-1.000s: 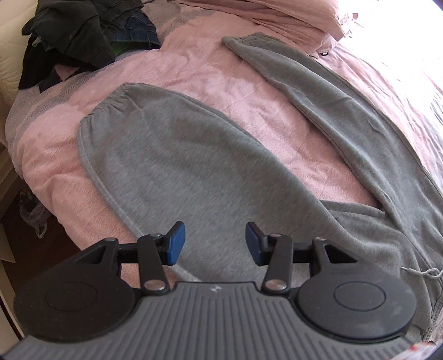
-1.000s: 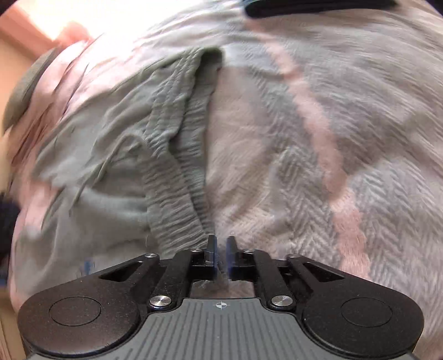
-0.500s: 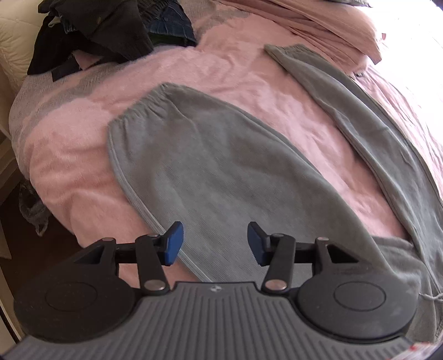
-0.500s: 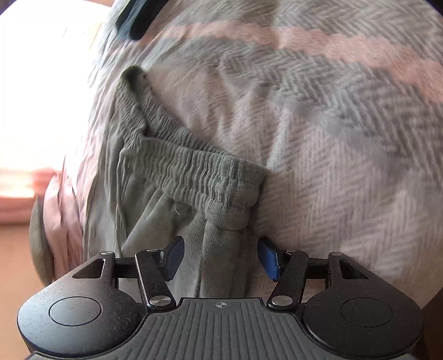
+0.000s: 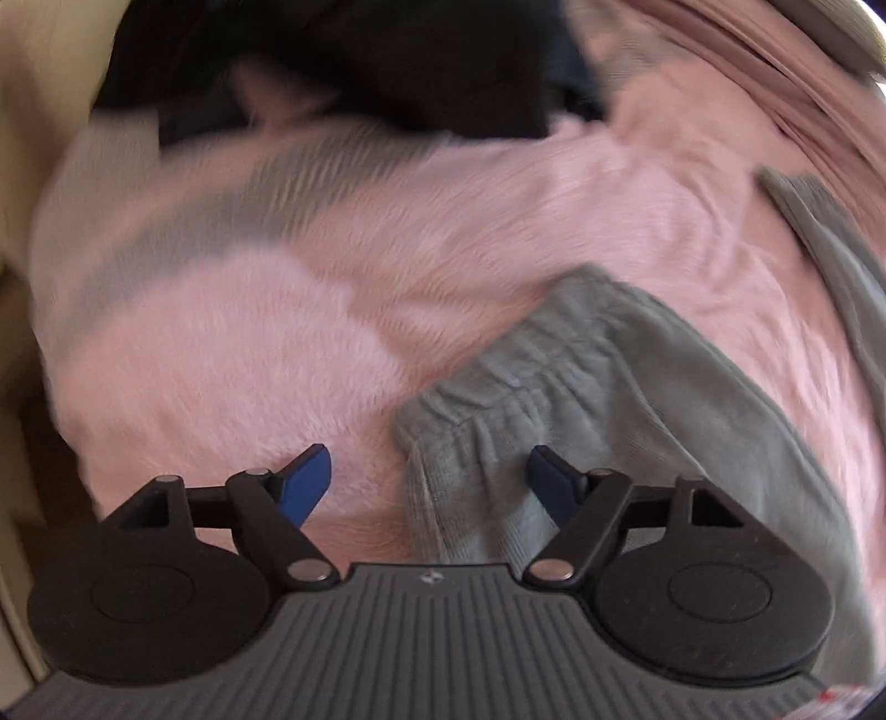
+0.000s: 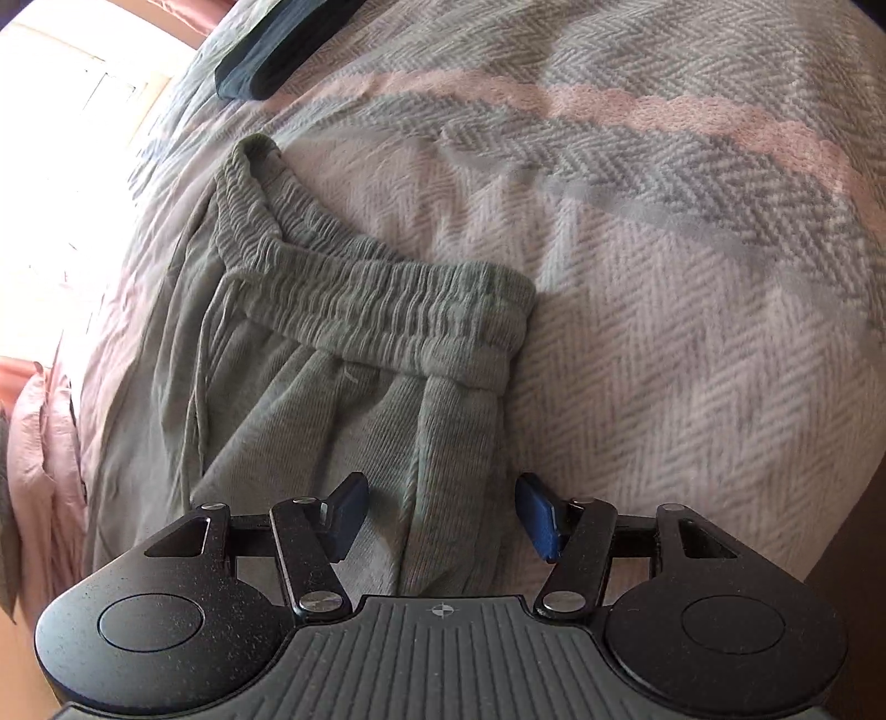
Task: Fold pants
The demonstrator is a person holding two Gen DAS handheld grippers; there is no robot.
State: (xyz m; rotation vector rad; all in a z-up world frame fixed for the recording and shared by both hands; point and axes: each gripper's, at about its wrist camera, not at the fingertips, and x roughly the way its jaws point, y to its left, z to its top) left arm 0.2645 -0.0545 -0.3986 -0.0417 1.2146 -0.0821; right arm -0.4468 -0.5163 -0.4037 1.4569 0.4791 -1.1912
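Observation:
Grey sweatpants lie spread on a pink and grey blanket. In the left wrist view the gathered cuff (image 5: 515, 382) of one pant leg sits just ahead of my left gripper (image 5: 429, 487), which is open, the leg's edge lying between its blue pads. The other leg (image 5: 830, 243) runs along the right edge. In the right wrist view the elastic waistband (image 6: 398, 310) lies folded over at its corner, with a drawstring (image 6: 202, 354) trailing left. My right gripper (image 6: 443, 515) is open and low over the fabric below the waistband corner.
A heap of dark clothes (image 5: 343, 61) lies at the far end of the bed in the left wrist view. A dark folded garment (image 6: 277, 50) rests on the blanket (image 6: 692, 343) top left in the right wrist view. The bed's edge drops off at the left (image 5: 33, 443).
My left gripper has swept along the pant leg to its cuff and come down close to it. My right gripper let go of the waistband, opened, and has drawn back slightly.

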